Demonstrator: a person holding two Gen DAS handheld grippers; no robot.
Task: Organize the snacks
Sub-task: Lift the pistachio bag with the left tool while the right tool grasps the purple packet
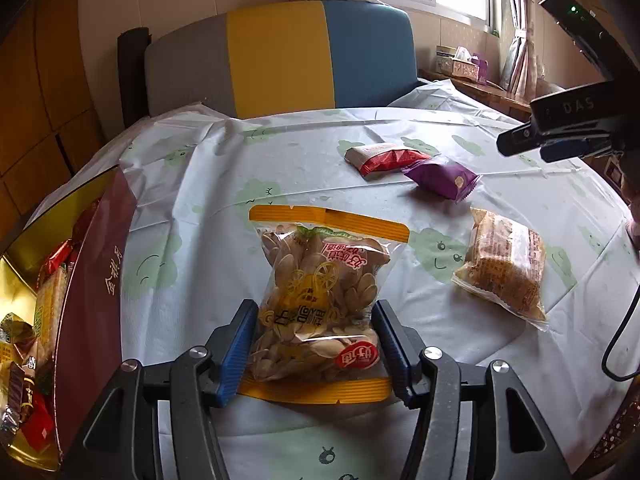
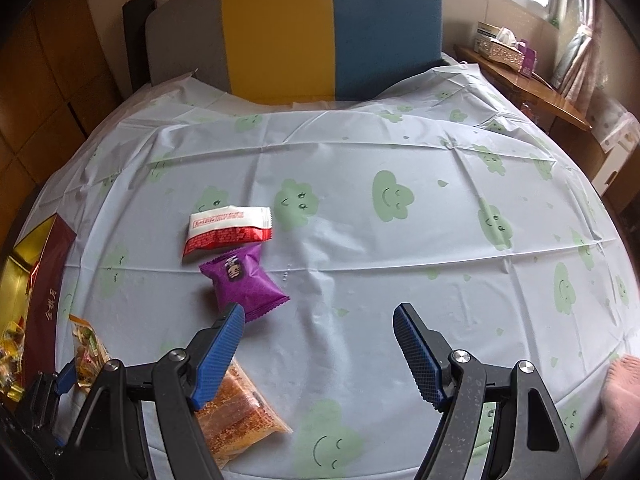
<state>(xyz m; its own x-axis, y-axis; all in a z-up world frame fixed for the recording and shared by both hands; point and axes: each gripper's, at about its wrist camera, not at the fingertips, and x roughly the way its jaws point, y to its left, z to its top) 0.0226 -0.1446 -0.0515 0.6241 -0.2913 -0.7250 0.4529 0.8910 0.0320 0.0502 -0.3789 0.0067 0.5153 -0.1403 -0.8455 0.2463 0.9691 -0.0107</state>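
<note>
While the seed bag [image 1: 320, 300] lies flat on the tablecloth [image 1: 280, 160], every place below is given relative to it.

Seed bag: clear pouch with yellow ends, shown between the two blue pads of the left gripper [image 1: 316, 348]; the near end is tucked under the gripper.
Left gripper: jaws are spread about as wide as the bag; whether the pads press on its sides cannot be told.
Box [image 1: 92, 300]: dark red wall with gold lining, seen to the left of the seed bag; assorted packets are held inside.
Orange pack [image 1: 504, 264]: laid to the right of the seed bag, apart from it.
Purple pack [image 1: 442, 176]: placed beyond the seed bag, to the right.
Red pack [image 1: 384, 158]: red-and-white wrapper, set just beside the purple pack, on its far side.
Right gripper [image 2: 320, 350]: released, nothing between its pads; it is held above bare tablecloth, with its left finger over the orange pack's end.
</note>
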